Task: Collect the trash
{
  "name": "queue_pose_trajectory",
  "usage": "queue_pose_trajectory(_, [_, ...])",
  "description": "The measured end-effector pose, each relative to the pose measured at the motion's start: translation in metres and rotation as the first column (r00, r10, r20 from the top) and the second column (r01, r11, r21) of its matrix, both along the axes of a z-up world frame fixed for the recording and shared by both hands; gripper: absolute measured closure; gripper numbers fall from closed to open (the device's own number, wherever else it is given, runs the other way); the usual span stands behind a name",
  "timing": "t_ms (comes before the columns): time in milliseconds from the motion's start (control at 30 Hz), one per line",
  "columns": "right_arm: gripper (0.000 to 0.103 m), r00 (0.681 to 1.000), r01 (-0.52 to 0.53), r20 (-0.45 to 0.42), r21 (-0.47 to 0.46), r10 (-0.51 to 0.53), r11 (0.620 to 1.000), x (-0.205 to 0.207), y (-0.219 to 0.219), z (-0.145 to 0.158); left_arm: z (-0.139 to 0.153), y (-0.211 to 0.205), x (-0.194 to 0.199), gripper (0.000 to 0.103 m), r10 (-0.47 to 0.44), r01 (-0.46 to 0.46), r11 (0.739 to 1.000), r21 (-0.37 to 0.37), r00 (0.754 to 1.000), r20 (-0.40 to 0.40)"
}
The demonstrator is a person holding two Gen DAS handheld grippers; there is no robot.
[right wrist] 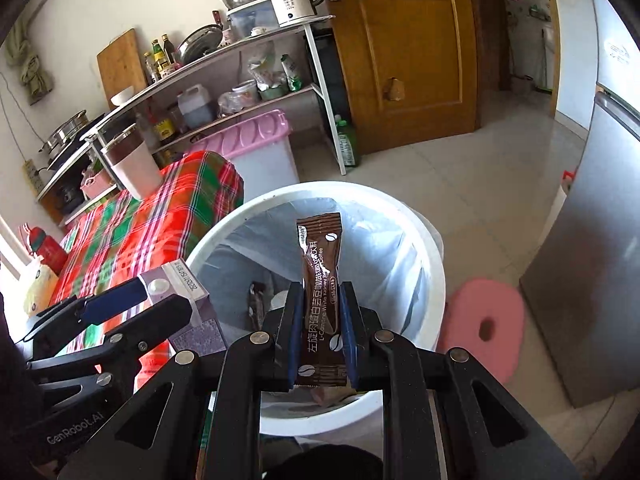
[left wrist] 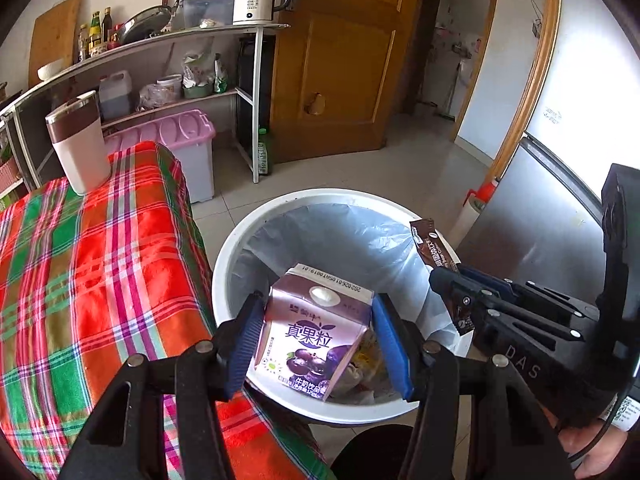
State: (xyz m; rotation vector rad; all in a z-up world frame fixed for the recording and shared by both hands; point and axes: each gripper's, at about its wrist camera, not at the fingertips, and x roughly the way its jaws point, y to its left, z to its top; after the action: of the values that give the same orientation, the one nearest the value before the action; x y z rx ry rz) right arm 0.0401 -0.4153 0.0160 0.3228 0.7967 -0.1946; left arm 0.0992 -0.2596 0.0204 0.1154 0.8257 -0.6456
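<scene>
My left gripper (left wrist: 316,336) is shut on a purple milk-drink carton (left wrist: 316,332), its blue pads pressing both sides, and holds it over the near part of the white trash bin (left wrist: 280,200). A grey plastic bag (left wrist: 332,236) lines the bin, with some rubbish at the bottom. My right gripper (right wrist: 320,324) is shut on a brown coffee sachet (right wrist: 322,276), which stands upright above the bin (right wrist: 320,190). In the left wrist view the right gripper (left wrist: 448,280) holds the sachet (left wrist: 434,250) over the bin's right rim. The carton (right wrist: 188,280) shows at the left of the right wrist view.
A table with a red and green plaid cloth (left wrist: 92,280) stands left of the bin, bearing a pink and brown tumbler (left wrist: 78,144). A pink-lidded box (left wrist: 176,136), a kitchen rack (left wrist: 256,100), a wooden door (left wrist: 340,72), a steel fridge (left wrist: 532,224) and a pink stool (right wrist: 484,320) surround it.
</scene>
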Motion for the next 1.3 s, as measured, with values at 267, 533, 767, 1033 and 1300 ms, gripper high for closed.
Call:
queue_pose_trajectory(267, [0.078,1.000,-0.012,-0.016,-0.011,0.012,1.000,0.006,0.000,-0.003,0.001,-0.002,0.004,0.041,0.022,-0.022,1.000,-0.003,1.000,0.007])
queue_pose_trajectory(533, [0.067,1.000,0.007,-0.005,-0.001,-0.007,1.000,-0.005,0.000,-0.001,0.004,0.000,-0.004,0.040,-0.003,0.003,1.000,-0.005,1.000,0.006])
queue_pose_trajectory(767, [0.067,0.999,0.030,0.020,-0.013,-0.030,0.999,-0.024,0.008,0.005,0.010,0.012,-0.020,0.039,0.024,-0.024,1.000,0.001,0.999,0.046])
queue_pose_trajectory(1033, [0.067,0.995,0.043,0.089,-0.064,-0.037,0.997,-0.053,0.027,0.019,0.020,0.034,-0.048,0.036,0.082,-0.084,0.996,0.005,0.987,0.140])
queue_pose_trajectory(1300, [0.061,0.995,0.054,0.091,-0.070,-0.047,0.996,-0.076,0.045,0.018,0.016,0.049,-0.069,0.036,0.113,-0.119,0.992,0.029,0.981,0.160])
